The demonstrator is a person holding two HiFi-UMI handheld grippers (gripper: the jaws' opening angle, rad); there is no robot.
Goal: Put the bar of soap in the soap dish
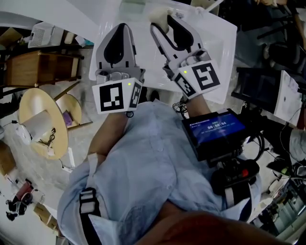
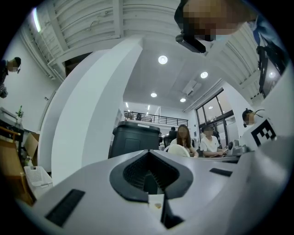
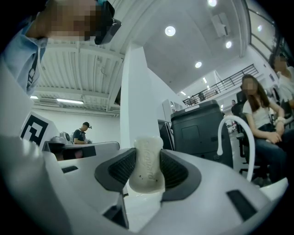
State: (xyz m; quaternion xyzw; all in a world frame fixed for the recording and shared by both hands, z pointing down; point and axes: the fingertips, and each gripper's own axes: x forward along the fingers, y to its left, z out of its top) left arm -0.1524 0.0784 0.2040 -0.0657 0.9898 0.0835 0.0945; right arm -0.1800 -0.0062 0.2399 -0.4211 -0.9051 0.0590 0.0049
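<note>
The right gripper (image 3: 148, 172) is clamped on the bar of soap (image 3: 147, 160), which stands upright between its dark ribbed pads, lifted off the white tabletop (image 1: 217, 38), so the pickup looks done and the carry and set-down are left. The left gripper (image 2: 149, 179) has its jaws together with nothing between them, and it hangs beside the right one over the near edge of the tabletop. Where the soap must go is not clear: a pale greenish shape (image 1: 131, 7) at the far edge of the tabletop may be the soap dish (it is cut off by the frame, so I cannot tell). For writing, the soap carries raised lettering down its face, too soft to read. The small screen (image 1: 217, 127) strapped at the person's front shows a row of pale digits that are too blurred to read. The gripper cubes bear only black-and-white square markers.
</note>
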